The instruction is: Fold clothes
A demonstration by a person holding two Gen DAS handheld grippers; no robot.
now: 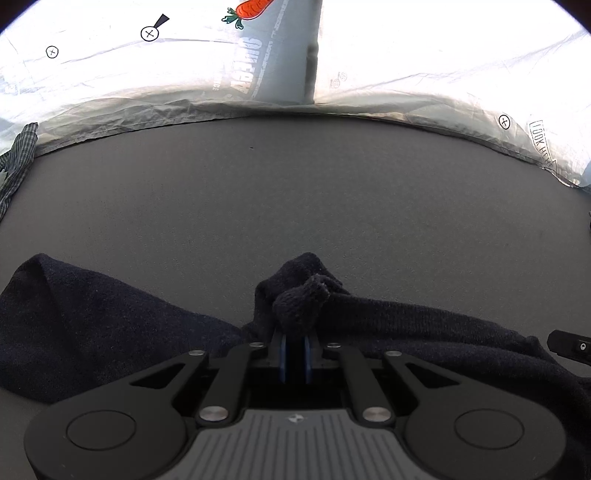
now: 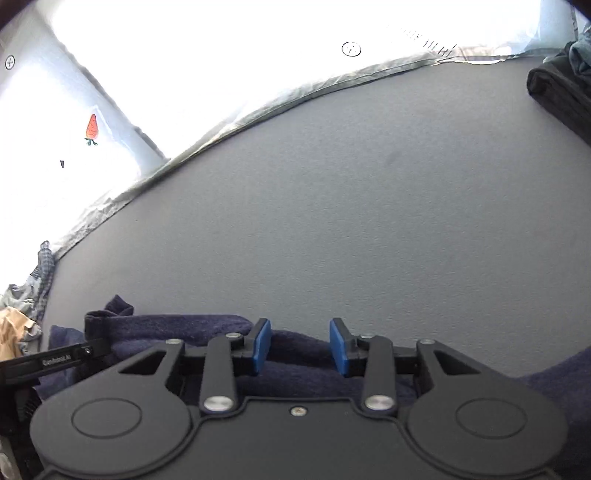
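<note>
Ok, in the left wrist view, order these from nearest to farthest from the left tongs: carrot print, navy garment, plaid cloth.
1. Navy garment: a bunch of it is pinched in the left tongs, the rest trailing to both sides.
2. Plaid cloth: far left, at the mat's edge.
3. Carrot print: top centre, on the white sheet beyond the mat.

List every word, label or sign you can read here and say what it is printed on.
"LOOK HERE" on the white sheet, right edge.
Large print on the grey band: upside down, not surely readable.
White lettering on the left gripper's arm: too small to read.
Circled cross marks on the sheet: signs, no words.
</note>
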